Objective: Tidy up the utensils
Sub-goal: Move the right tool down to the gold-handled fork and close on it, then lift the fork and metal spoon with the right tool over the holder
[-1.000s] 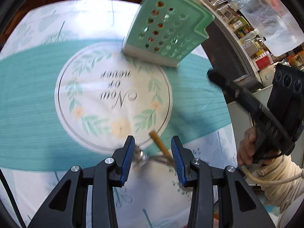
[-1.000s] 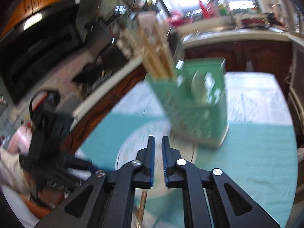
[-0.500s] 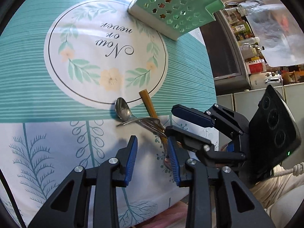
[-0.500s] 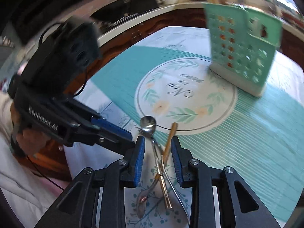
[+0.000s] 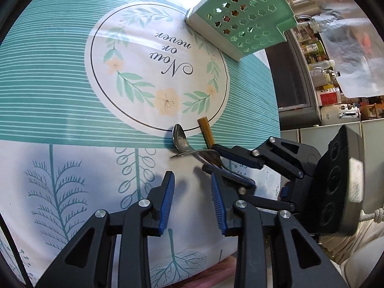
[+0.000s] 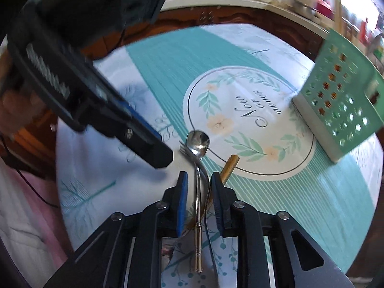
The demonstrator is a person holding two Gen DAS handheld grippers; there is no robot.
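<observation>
A silver spoon (image 6: 198, 144) (image 5: 180, 139), a fork (image 6: 184, 149) (image 5: 192, 153) and a brown wooden-handled utensil (image 6: 230, 166) (image 5: 206, 131) lie crossed on the printed tablecloth. My right gripper (image 6: 199, 193) (image 5: 216, 159) is open, its jaws low on either side of the spoon and fork handles. My left gripper (image 5: 192, 202) is open and empty, just short of the pile; one of its fingers (image 6: 153, 147) shows beside the spoon bowl. A green perforated utensil holder (image 5: 242, 21) (image 6: 340, 105) stands at the far side.
The tablecloth (image 5: 60, 84) covers a round table with its edge close behind the pile. A dark appliance and shelves of jars (image 5: 319, 67) stand off the table to the right. A wooden counter (image 6: 240, 21) runs behind the table.
My right gripper has moved in and down, its jaws now straddling the spoon and fork handles. My left gripper has drawn back slightly from the pile. The utensils have not moved.
</observation>
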